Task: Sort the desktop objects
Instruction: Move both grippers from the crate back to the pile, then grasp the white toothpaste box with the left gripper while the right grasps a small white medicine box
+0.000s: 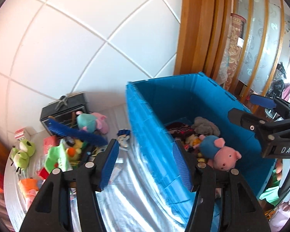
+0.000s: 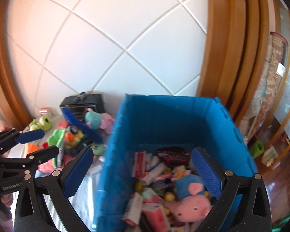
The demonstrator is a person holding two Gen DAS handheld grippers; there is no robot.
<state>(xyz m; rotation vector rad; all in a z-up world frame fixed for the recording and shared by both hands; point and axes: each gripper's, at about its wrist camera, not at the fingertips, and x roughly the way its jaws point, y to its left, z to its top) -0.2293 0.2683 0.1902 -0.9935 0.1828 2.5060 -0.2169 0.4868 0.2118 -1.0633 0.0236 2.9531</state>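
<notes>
A blue plastic bin (image 1: 150, 127) (image 2: 110, 160) stands on the table, holding a pink pig plush with a blue body (image 1: 222, 154) (image 2: 191, 205), small boxes and other toys. My left gripper (image 1: 145, 164) is open with nothing between its fingers, above the bin's left wall. In the right wrist view it shows at the left (image 2: 49, 142), over the toy pile. My right gripper (image 2: 142, 172) is open wide and empty above the bin's near left part, and the left wrist view catches it at the right (image 1: 241, 106).
Left of the bin lies a toy pile: a green frog plush (image 1: 23, 152) (image 2: 42, 121), a blue brush (image 1: 77, 133) (image 2: 81, 123), a teal plush (image 1: 87, 123) and a black box (image 1: 63, 108) by the tiled wall. A silvery cloth (image 1: 135, 193) covers the table. A wooden door frame (image 2: 218, 58) rises behind.
</notes>
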